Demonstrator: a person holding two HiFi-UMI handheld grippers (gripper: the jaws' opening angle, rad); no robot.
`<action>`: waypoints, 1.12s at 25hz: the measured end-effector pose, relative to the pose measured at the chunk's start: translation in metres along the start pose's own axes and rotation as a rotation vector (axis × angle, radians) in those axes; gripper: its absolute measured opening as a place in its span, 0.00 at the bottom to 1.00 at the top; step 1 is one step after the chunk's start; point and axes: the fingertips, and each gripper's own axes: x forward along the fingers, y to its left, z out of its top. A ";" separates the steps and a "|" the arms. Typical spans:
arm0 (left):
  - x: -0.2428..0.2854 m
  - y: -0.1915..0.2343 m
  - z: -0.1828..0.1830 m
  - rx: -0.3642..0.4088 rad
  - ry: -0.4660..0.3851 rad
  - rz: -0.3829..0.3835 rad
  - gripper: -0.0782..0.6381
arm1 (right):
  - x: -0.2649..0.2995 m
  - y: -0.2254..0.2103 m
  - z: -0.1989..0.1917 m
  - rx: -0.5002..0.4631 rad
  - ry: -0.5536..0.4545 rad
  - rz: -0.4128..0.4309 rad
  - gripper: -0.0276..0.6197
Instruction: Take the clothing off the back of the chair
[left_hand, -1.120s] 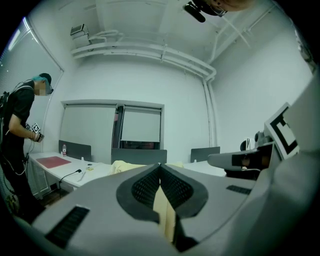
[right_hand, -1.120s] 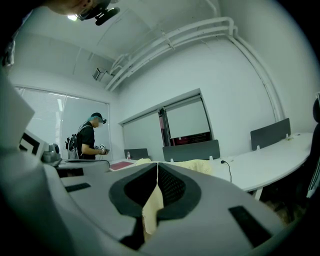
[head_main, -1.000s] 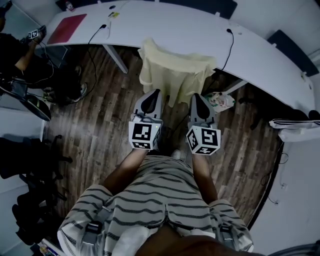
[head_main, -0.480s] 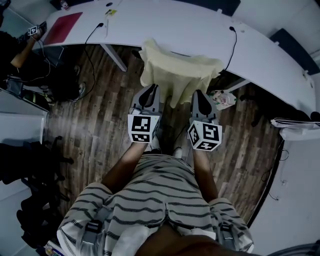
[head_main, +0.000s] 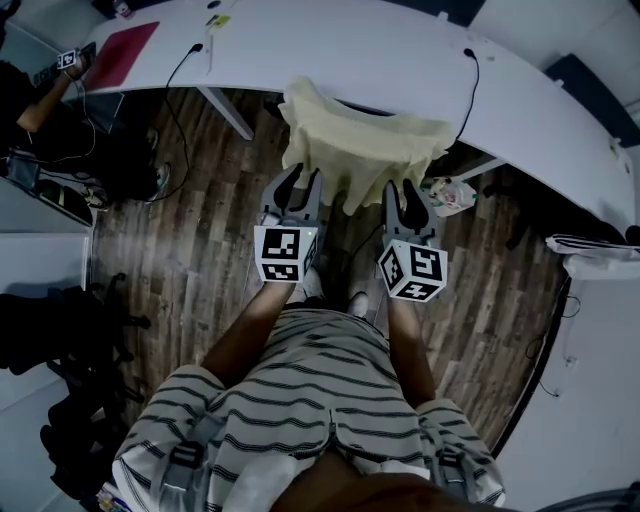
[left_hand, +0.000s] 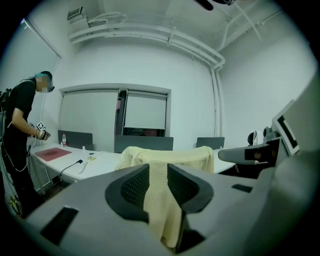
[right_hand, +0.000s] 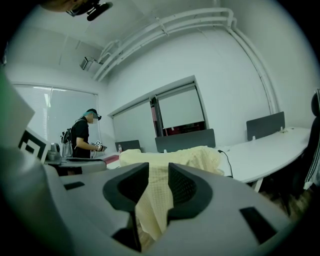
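Claws | left claw (head_main: 297, 180) and right claw (head_main: 405, 192) just opened partway | yellow garment (head_main: 360, 140) ahead, ungripped

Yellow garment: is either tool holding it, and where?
Neither. Left tool and right tool jaws have just been opening; the garment shows between them, ungripped.
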 end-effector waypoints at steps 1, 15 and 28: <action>0.002 0.001 -0.001 0.000 0.003 -0.002 0.26 | 0.001 -0.002 -0.001 0.001 0.002 -0.006 0.24; 0.031 0.037 -0.009 -0.032 0.015 0.017 0.31 | 0.025 -0.018 -0.015 -0.003 0.038 -0.076 0.33; 0.057 0.055 -0.016 -0.023 0.047 0.003 0.36 | 0.041 -0.038 -0.025 0.025 0.066 -0.152 0.34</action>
